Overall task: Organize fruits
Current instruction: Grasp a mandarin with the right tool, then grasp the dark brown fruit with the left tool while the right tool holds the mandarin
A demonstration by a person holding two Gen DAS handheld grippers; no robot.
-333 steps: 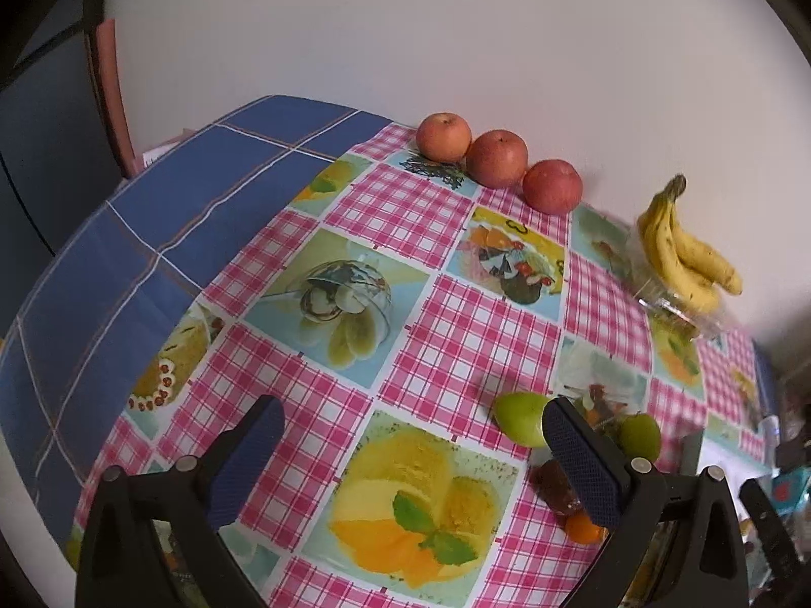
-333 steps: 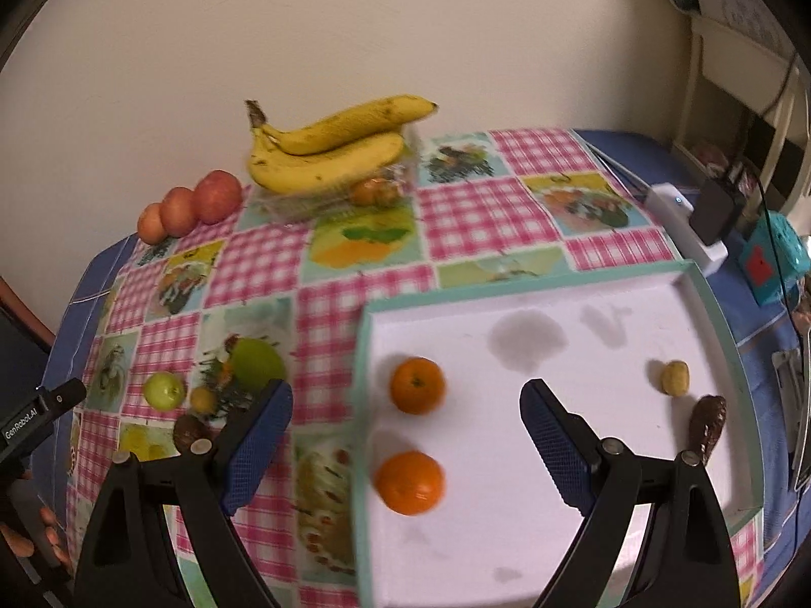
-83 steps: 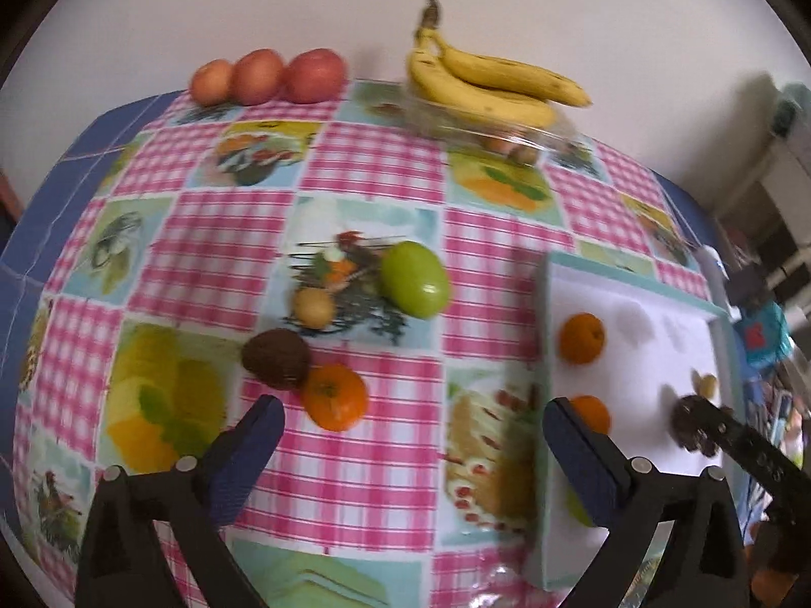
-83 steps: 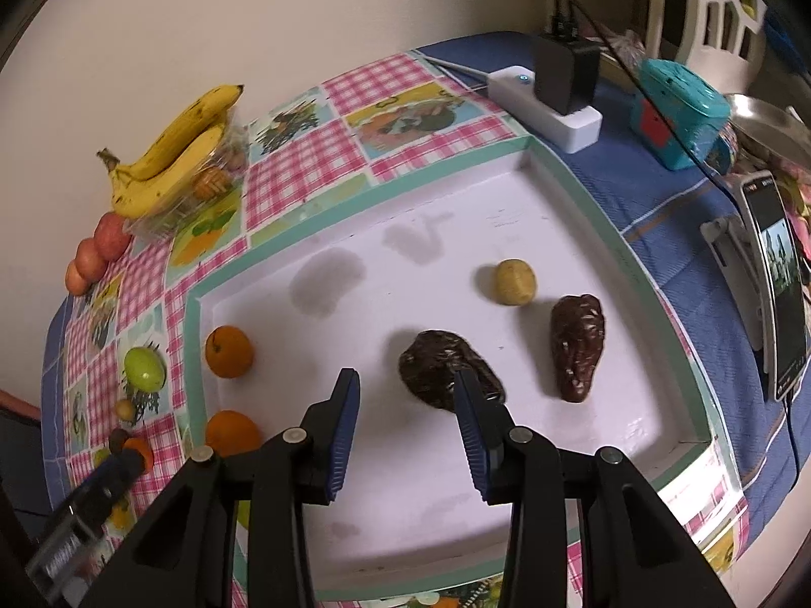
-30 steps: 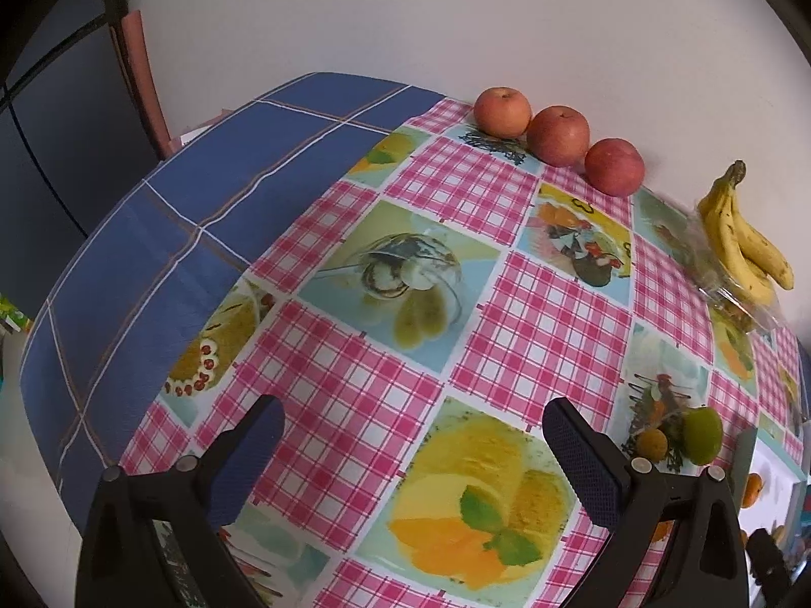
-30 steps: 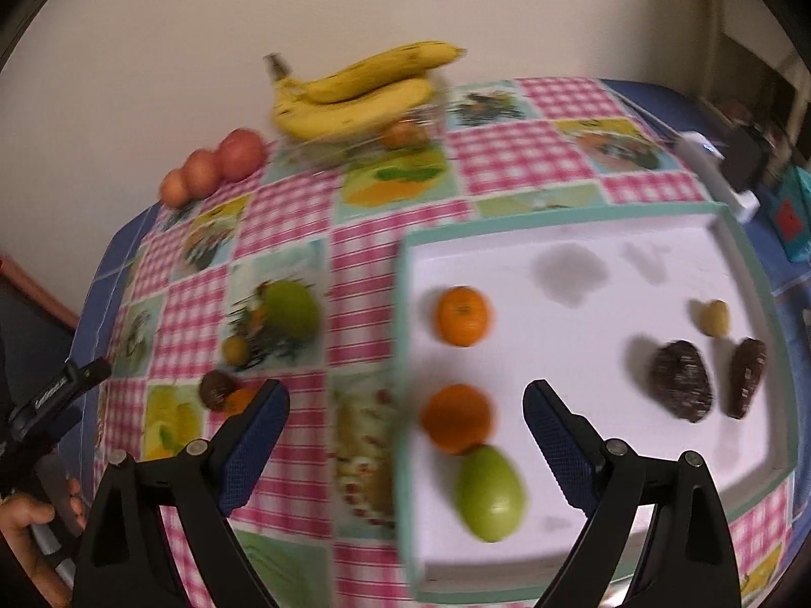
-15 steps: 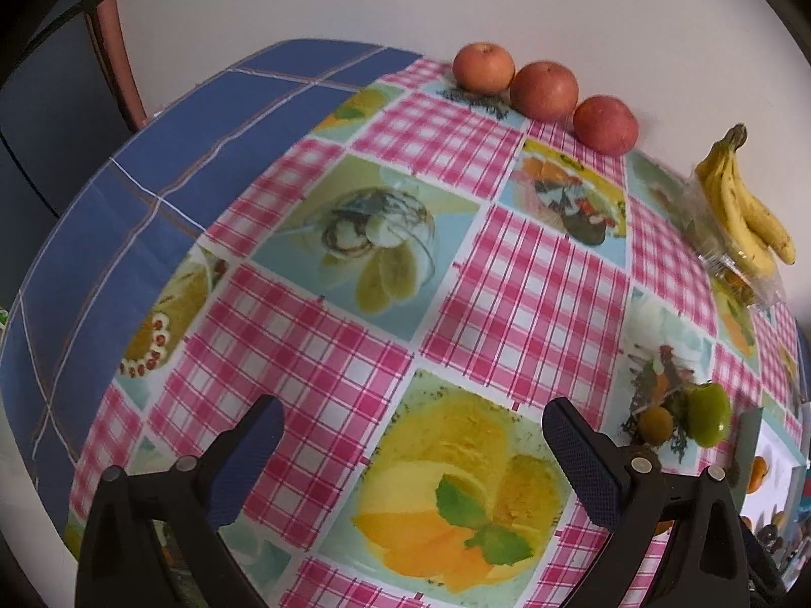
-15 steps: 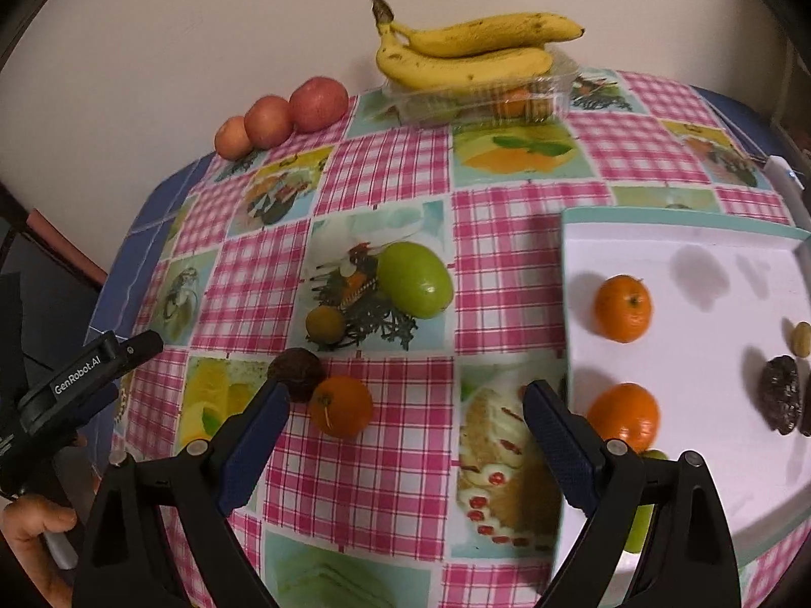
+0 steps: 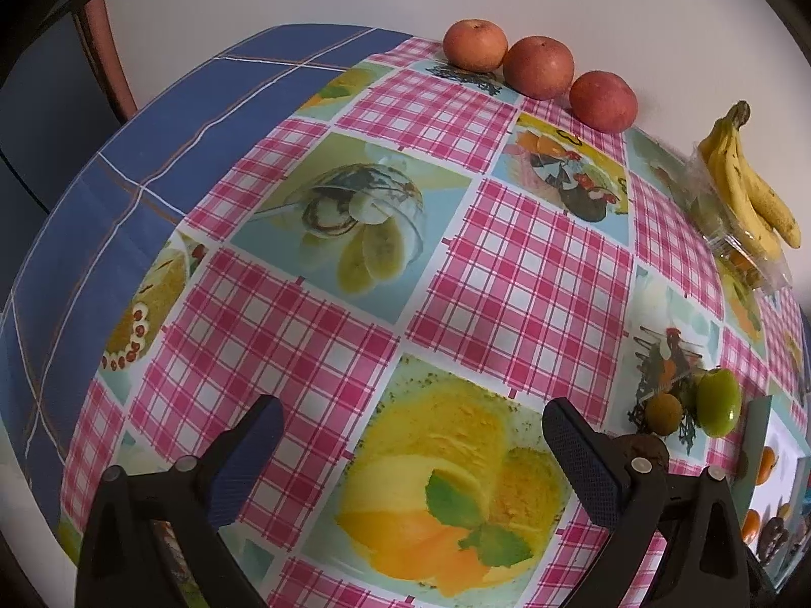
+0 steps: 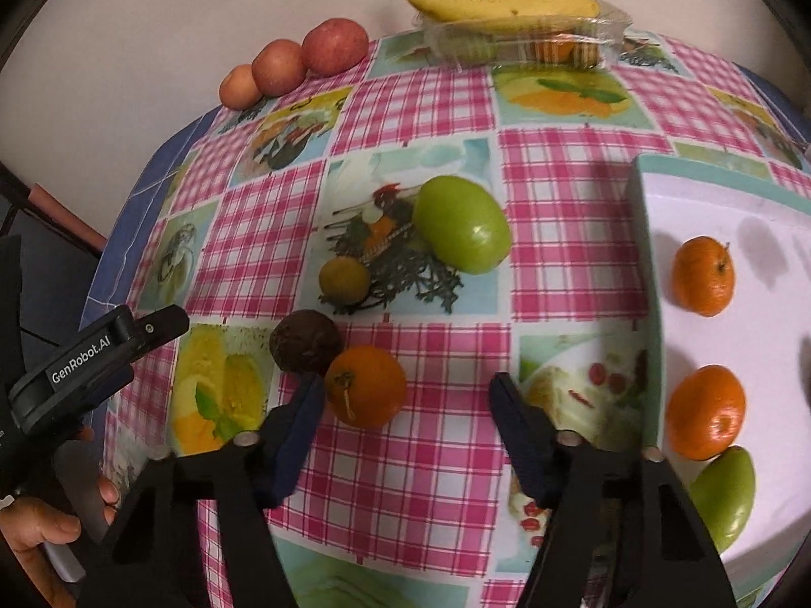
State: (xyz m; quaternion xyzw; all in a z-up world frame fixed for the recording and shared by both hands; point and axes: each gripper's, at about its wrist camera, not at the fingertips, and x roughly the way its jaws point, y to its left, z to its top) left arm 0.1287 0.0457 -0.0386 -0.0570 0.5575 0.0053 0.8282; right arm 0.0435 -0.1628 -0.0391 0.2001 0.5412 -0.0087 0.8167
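Left wrist view: we log our left gripper (image 9: 410,435) with jaws spread wide and nothing between them, poised over the checked tablecloth (image 9: 512,273) above a printed dessert panel. Along the wall stand three apples (image 9: 540,73) in a row, touching; to their right, bananas (image 9: 750,187) rest on a clear plastic punnet (image 9: 755,258). Near the right finger we note a dark round fruit (image 9: 643,448), a small yellow-brown fruit (image 9: 663,413) and a green mango (image 9: 719,402), the last two just beside each other. Right wrist view: our right gripper (image 10: 403,397) has just been narrowing its jaws, which now stand part open, and the loose orange (image 10: 366,385) sits just ahead of them beside the left fingertip, the pads not yet pressing on it. The orange touches the dark round fruit on its far left. At the right, the white tray (image 10: 654,233) already holds two oranges (image 10: 703,274) and a second green mango (image 10: 725,489). We judge the orange light, firm yet yielding, smooth-skinned and inclined to roll; we should take hold across its widest middle, squarely, with moderate pressure, keeping the left finger clear of the neighbouring dark fruit.
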